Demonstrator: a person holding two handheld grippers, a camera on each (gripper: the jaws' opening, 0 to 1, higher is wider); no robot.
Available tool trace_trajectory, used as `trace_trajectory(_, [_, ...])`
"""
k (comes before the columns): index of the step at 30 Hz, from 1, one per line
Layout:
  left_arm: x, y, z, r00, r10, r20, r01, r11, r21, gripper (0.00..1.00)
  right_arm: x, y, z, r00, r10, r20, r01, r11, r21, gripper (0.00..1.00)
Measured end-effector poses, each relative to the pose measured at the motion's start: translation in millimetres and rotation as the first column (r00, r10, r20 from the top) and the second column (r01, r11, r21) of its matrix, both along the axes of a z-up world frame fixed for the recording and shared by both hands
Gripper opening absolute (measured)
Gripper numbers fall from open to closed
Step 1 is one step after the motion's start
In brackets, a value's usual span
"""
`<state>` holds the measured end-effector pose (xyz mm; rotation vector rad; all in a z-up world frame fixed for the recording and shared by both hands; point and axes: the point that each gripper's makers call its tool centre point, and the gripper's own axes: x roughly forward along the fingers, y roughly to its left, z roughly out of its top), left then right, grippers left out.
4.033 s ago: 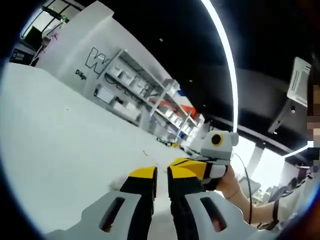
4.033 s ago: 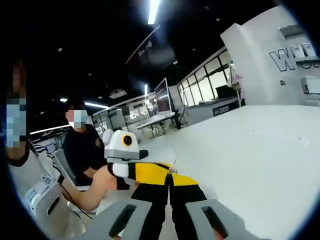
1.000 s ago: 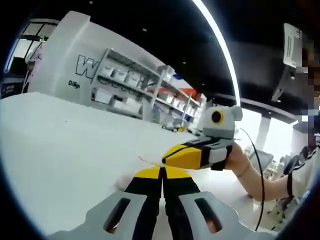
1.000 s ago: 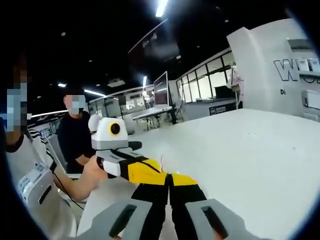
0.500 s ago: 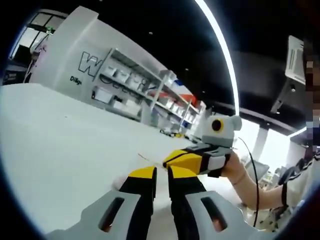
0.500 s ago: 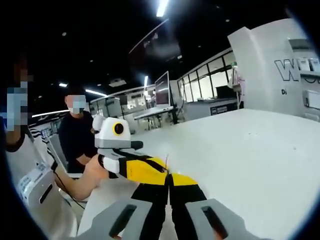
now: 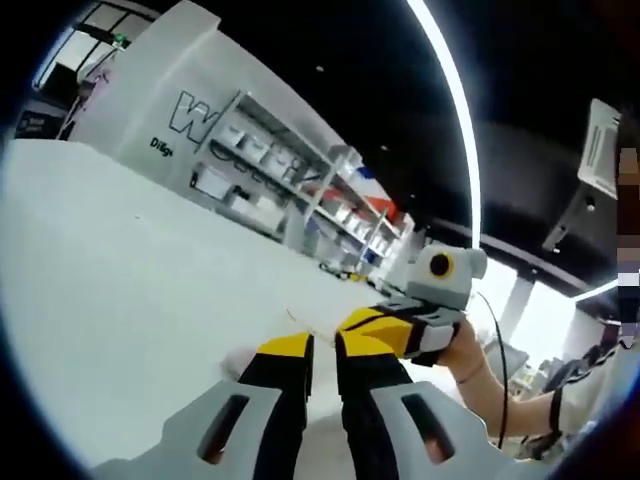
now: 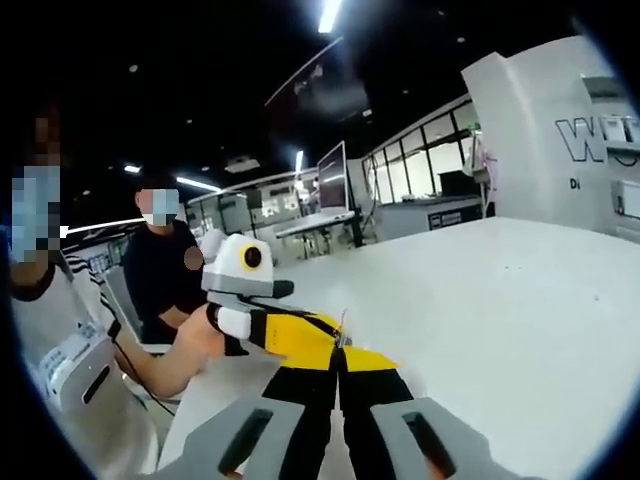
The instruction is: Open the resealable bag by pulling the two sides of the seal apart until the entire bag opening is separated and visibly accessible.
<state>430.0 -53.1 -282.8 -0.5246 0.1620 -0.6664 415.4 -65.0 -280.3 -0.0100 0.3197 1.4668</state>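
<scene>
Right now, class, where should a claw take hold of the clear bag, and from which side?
Probably the bag by its thin top edge, one lip per claw, from opposite sides: that edge stands up at the right claw tips.

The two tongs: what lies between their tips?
In the right gripper view, a thin clear edge, probably the bag, rises where the right tongs meet the left tongs. The tips almost touch, above the white table.

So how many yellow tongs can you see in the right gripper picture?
2. The right tongs rise from the bottom middle, jaws together. The left tongs come in from the left, held by a hand, tips meeting the right ones.
</scene>
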Motion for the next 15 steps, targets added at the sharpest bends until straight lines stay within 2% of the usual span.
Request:
trace_trajectory(2, [-0.6, -1.1, 0.2, 1.0, -0.009, 0.001, 0.009, 1.0, -0.002, 0.05, 0.7, -0.3, 0.8, 1.0, -0.002, 0.001, 0.002, 1.0, 0.002, 0.0])
trace_trajectory(15, [-1.8, -3.5, 0.2, 1.0, -0.02, 0.009, 0.02, 1.0, 0.014, 0.02, 0.4, -0.9, 0.3, 1.0, 0.001, 0.003, -0.001, 1.0, -0.003, 0.0])
